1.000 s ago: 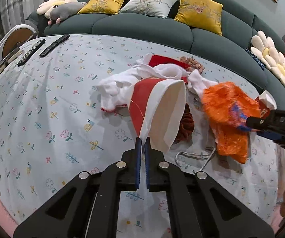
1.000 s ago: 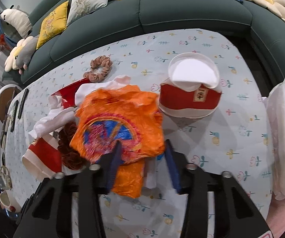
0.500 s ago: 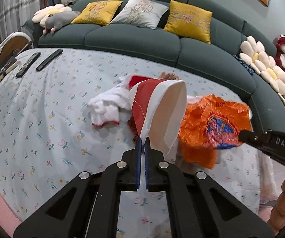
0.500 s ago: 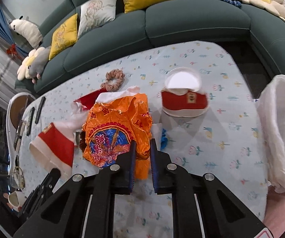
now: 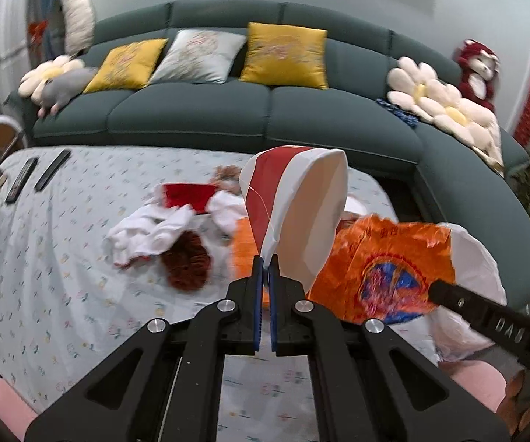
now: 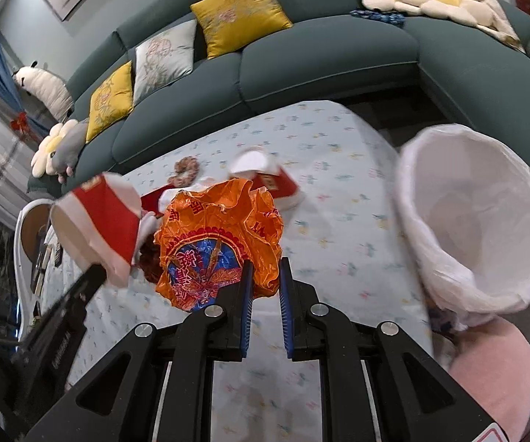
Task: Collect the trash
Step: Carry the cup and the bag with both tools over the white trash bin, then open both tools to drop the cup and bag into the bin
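From my left wrist view, my left hand-held gripper (image 5: pixel 263 263) is pinched tight on the rim of a red-and-white paper cup (image 5: pixel 294 217), held up above the tabletop (image 5: pixel 62 276) with its white inside facing right; behind it lie a white cloth (image 5: pixel 147 234), a dark red scrunchie (image 5: pixel 187 261) and two remotes (image 5: pixel 36 178) at the far left edge; the orange wrapper (image 5: pixel 379 269) hangs at right, in front of a white bag (image 5: pixel 474 276); my right hand-held gripper shows only as a black arm at the edge.

From my right wrist view, my right hand-held gripper (image 6: pixel 265 276) is clamped on the lower edge of the orange wrapper (image 6: pixel 217 246), lifted off the tabletop (image 6: pixel 331 199); only here can I see into the white bag (image 6: pixel 474 217), open-mouthed just right of the tabletop, and a second paper cup (image 6: pixel 268 180) lying on its side behind the wrapper; the first cup (image 6: pixel 97 224) sits up at left.
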Demonstrator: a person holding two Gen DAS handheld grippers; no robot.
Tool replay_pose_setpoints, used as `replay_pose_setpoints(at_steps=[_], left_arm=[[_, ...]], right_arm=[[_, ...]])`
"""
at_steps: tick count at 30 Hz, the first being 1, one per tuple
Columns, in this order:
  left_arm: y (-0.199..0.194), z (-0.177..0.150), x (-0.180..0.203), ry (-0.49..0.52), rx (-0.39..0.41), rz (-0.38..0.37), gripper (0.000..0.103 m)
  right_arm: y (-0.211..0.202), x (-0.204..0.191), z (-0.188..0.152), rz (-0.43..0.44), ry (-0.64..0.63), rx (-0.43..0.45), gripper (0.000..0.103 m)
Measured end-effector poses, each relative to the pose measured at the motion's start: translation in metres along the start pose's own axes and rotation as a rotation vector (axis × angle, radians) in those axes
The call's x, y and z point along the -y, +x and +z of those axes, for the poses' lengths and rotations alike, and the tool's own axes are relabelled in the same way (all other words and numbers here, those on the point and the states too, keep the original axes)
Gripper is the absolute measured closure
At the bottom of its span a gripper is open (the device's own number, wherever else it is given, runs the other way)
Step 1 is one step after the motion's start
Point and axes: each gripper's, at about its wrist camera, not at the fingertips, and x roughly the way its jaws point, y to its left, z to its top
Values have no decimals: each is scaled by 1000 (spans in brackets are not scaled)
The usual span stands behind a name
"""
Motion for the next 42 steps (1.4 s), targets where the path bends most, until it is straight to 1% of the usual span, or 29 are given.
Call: replay_pose_setpoints(at_steps=[4, 9, 14, 17, 23, 28, 31, 35, 37, 38, 39, 40, 41, 42], left_arm=[[-2, 0, 35, 66, 0, -46, 101], [2, -1, 80, 153, -8, -103, 101], [13, -2, 126, 210, -33, -174, 101], [20, -2, 153, 233, -52, -222, 101], [30, -1, 207, 297, -78, -323, 100], [42, -1, 240, 332, -108, -373, 100], [51, 1, 252, 336, -131, -395, 100], [59, 5, 258, 315, -144, -419, 99], [62, 8, 258, 301, -139, -415, 98], [62, 8, 259, 296, -134, -410, 97], [63, 10, 258, 294, -131, -408, 89], [63, 11, 257, 290, -127, -394, 78], [63, 12, 255, 284, -120, -381, 71], [61, 13, 253, 276, -110, -365, 60]], right_arm=[[-17, 29, -11, -39, 13, 24, 90], [-34, 70, -16, -70, 81, 53, 90], [-49, 110, -14, -112, 150, 93, 90], [-58, 135, -10, -157, 174, 126, 90], [-67, 176, -4, -210, 235, 158, 90], [-68, 206, -1, -250, 265, 167, 90], [-66, 219, 0, -271, 286, 168, 90], [-62, 228, 6, -285, 304, 165, 89], [-59, 228, 9, -286, 299, 162, 87], [-58, 228, 11, -288, 297, 162, 84], [-58, 227, 13, -296, 297, 168, 84], [-57, 226, 15, -298, 295, 170, 83], [-55, 224, 17, -298, 293, 171, 78], [-55, 222, 19, -302, 296, 173, 71]])
